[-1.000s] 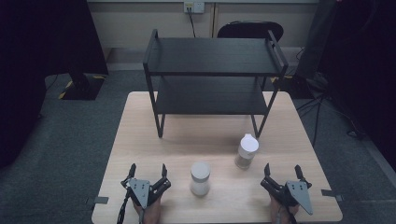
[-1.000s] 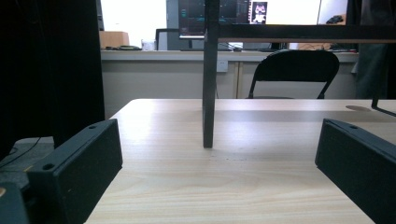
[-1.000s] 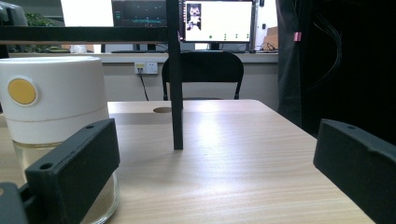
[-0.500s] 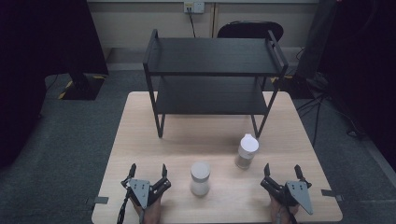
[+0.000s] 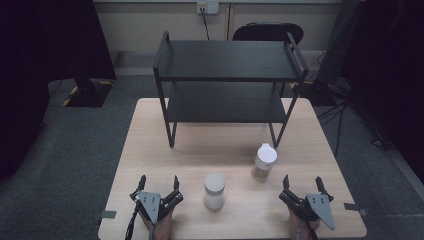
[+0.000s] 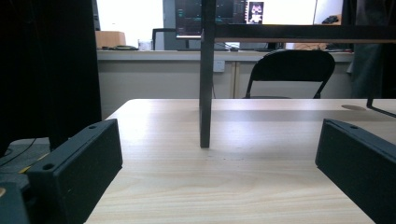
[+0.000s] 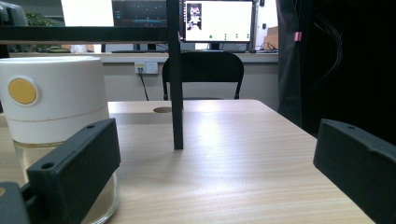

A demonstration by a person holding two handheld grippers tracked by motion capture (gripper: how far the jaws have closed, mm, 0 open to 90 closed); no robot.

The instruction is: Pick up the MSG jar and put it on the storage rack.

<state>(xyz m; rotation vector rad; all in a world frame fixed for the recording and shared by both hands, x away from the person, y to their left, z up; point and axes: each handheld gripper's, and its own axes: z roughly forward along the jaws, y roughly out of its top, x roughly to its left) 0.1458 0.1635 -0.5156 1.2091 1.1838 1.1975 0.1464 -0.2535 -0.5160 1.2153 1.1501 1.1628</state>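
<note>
Two white-lidded jars stand on the wooden table (image 5: 150, 145). The near jar (image 5: 214, 191) sits between my two grippers; the other jar (image 5: 263, 162) stands farther back and to the right, close to the rack's front right leg. In the right gripper view that jar (image 7: 51, 116) looms at the left, just beyond the left jaw. My left gripper (image 5: 159, 183) rests open at the table's front left with nothing between its jaws. At the front right, my right gripper (image 5: 302, 184) is also open and empty.
A black two-tier rack (image 5: 227, 80) stands at the back of the table, both shelves bare. Its front left leg (image 6: 205, 93) rises ahead of the left gripper, its front right leg (image 7: 175, 84) ahead of the right. A black chair (image 5: 270, 32) sits behind the table.
</note>
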